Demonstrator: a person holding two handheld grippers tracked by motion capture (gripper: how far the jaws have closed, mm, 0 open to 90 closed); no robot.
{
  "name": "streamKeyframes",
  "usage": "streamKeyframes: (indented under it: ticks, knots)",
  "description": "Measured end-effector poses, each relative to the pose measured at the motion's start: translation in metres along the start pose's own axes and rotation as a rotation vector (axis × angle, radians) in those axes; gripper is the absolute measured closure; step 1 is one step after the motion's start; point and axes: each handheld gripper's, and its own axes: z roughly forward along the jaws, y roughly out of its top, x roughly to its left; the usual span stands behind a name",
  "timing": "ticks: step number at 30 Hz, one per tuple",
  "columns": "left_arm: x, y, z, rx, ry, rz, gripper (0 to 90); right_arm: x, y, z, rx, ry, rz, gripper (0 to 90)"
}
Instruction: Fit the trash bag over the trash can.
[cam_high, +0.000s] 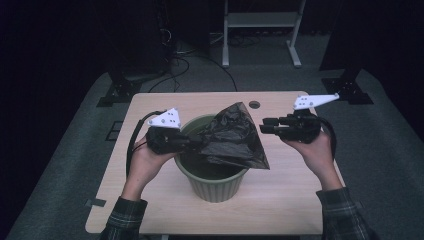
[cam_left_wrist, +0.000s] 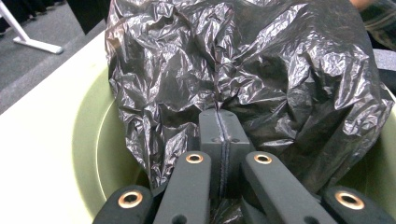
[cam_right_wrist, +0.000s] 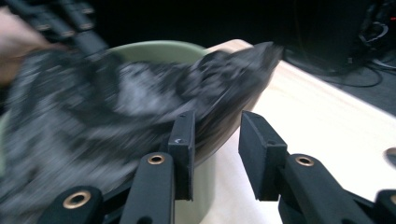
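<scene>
A crumpled black plastic bag (cam_high: 232, 137) lies over the mouth of a green ribbed bin (cam_high: 215, 187) in the middle of the table. One corner of the bag sticks up and another hangs over the bin's right rim. My left gripper (cam_high: 192, 144) reaches over the bin's left rim and is shut on the bag (cam_left_wrist: 243, 60), with a pinch of film between its jaws (cam_left_wrist: 224, 126). My right gripper (cam_high: 263, 125) hovers just right of the bag's upper corner. Its jaws (cam_right_wrist: 217, 126) stand open with nothing between them, and the bag (cam_right_wrist: 140, 93) lies just beyond them.
The light wooden table (cam_high: 150, 105) has a round cable hole (cam_high: 254, 104) near its far edge. Behind it stand a white frame (cam_high: 260, 30) and black stand feet (cam_high: 117, 92) on a grey floor. Bare tabletop lies on both sides of the bin.
</scene>
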Motion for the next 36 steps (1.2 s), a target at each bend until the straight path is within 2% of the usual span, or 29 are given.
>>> streamKeyframes:
  ticks: [7,9,17,20,25,27,29,31,32,36]
  knots:
    - [0.000,-0.003,0.002,0.004,-0.001,-0.009,89.9,0.021,-0.030,-0.015,0.023,0.027,-0.005,62.4]
    - [-0.001,-0.002,0.001,0.004,-0.003,-0.010,89.9,0.027,-0.037,-0.020,0.013,0.024,-0.005,62.4]
    - [0.000,-0.003,0.000,0.003,-0.003,-0.012,89.9,0.046,-0.058,-0.040,-0.019,0.073,0.007,56.8]
    - [-0.001,-0.003,0.000,0.000,-0.004,-0.016,89.9,0.053,-0.064,-0.042,-0.018,0.075,0.005,54.7]
    - [-0.001,-0.002,0.001,0.001,-0.011,-0.018,89.9,0.063,-0.070,-0.037,-0.012,0.096,0.000,53.6]
    - [-0.001,-0.002,0.001,0.001,-0.012,-0.017,89.9,0.064,-0.069,-0.034,-0.018,0.115,0.003,57.9]
    - [-0.002,-0.002,0.001,0.000,-0.017,-0.018,89.9,0.064,-0.067,-0.030,-0.019,0.115,-0.006,69.5]
    - [-0.002,-0.002,0.000,-0.004,-0.018,-0.019,89.9,0.065,-0.066,-0.028,-0.024,0.099,-0.026,85.4]
    - [-0.002,-0.003,0.000,-0.009,-0.019,-0.020,89.9,0.065,-0.066,-0.027,-0.023,0.091,-0.037,90.0]
    - [-0.001,-0.007,-0.006,-0.029,-0.015,-0.027,89.9,0.063,-0.067,-0.027,-0.009,0.064,-0.046,90.0]
